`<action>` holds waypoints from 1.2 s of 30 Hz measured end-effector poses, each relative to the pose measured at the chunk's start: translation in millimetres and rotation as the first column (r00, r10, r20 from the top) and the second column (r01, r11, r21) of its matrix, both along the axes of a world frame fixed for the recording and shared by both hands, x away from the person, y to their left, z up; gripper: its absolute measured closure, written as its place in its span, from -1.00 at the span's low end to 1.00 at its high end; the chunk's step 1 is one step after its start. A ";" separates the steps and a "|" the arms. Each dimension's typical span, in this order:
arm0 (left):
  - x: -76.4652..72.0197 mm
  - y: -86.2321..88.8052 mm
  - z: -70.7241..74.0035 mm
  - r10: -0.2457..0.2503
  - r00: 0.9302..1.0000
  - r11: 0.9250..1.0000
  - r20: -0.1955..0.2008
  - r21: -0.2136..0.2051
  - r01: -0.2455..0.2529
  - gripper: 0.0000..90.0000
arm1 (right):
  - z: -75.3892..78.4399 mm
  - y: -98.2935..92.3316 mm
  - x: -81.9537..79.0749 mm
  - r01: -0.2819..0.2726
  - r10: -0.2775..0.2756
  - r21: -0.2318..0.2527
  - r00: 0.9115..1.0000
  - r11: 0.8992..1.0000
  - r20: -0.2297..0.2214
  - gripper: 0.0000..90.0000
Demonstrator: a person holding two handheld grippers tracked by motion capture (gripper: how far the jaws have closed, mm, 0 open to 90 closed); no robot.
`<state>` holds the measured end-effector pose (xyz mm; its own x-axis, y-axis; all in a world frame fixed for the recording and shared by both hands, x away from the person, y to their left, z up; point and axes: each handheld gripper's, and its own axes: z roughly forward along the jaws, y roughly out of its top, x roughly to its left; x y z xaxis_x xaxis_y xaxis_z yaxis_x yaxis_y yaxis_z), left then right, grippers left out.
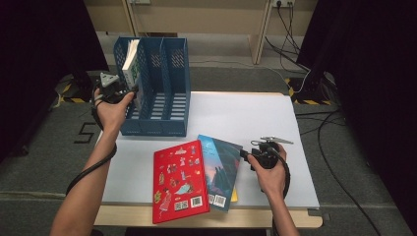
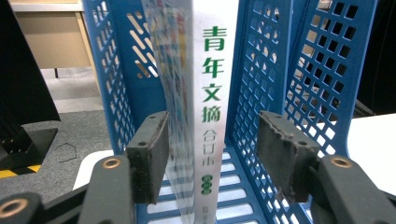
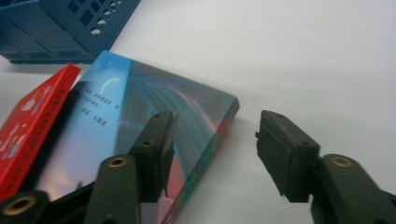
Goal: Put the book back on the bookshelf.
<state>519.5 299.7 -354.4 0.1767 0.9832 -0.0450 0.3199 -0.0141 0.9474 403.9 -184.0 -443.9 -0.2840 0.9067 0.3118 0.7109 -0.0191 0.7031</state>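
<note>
Stood upright in the leftmost slot of the blue file rack (image 1: 162, 88) at the far left of the table (image 1: 275, 147): a white-spined book (image 2: 209, 107), green characters down the spine, leaning a little against the left wall. Looked stiff enough to stay on edge, glossy on the cover and so likely slippery; best taken across the spine near its middle, judging by thickness. Left gripper (image 2: 212, 158) released, pads standing apart on either side of the book, no pressing seen, though the left pad sat just beside the cover. Nearer, flat on the table: a blue book (image 3: 154, 140) overlapping the right edge of a red book (image 1: 179, 179), with a sliver of yellow beneath, too little shown to name. Blue book appeared a firm, fairly thick paperback, light by the look of it, smooth-faced; its free right edge, lying over bare table, seemed the sensible place to grip. Right gripper (image 3: 212, 154) wide open, straddling that right edge, nothing clamped. Cut off in the left gripper view: top and foot of the white-spined book. Hidden: whether the book rested fully on the rack floor. Small print on the blue cover too blurred to read.
</note>
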 end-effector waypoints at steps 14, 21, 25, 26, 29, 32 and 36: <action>-35.0 17.9 -8.4 -0.011 1.000 1.000 -0.026 -0.015 0.011 -0.13 | 12.0 2.0 2.7 -0.010 0.012 0.034 0.998 0.999 -0.057 0.09; -52.5 16.5 -17.4 -0.040 0.998 0.999 -0.058 -0.002 0.040 -0.12 | 14.7 5.3 5.6 -0.020 0.023 0.051 0.998 0.998 -0.050 0.12; -62.8 12.8 -25.3 -0.067 0.995 0.998 -0.078 -0.004 0.067 -0.11 | 14.8 7.7 8.2 -0.023 0.027 0.057 0.997 0.998 -0.065 0.12; -65.3 11.9 -27.0 -0.073 0.994 0.997 -0.080 -0.006 0.073 -0.10 | 14.9 8.2 8.8 -0.024 0.028 0.063 0.997 0.998 -0.069 0.12; -72.2 10.1 -31.4 -0.087 0.992 0.996 -0.088 0.000 0.087 -0.09 | 16.4 9.8 10.3 -0.025 0.029 0.063 0.997 0.998 -0.073 0.12; -78.1 8.1 -35.6 -0.087 0.991 0.996 -0.102 0.005 0.088 -0.09 | 18.1 11.7 12.1 -0.030 0.034 0.059 0.997 0.998 -0.070 0.12; -85.5 4.5 -40.7 -0.109 0.988 0.994 -0.108 0.001 0.110 -0.09 | 20.5 16.6 14.4 -0.040 0.044 0.055 0.996 0.998 -0.072 0.12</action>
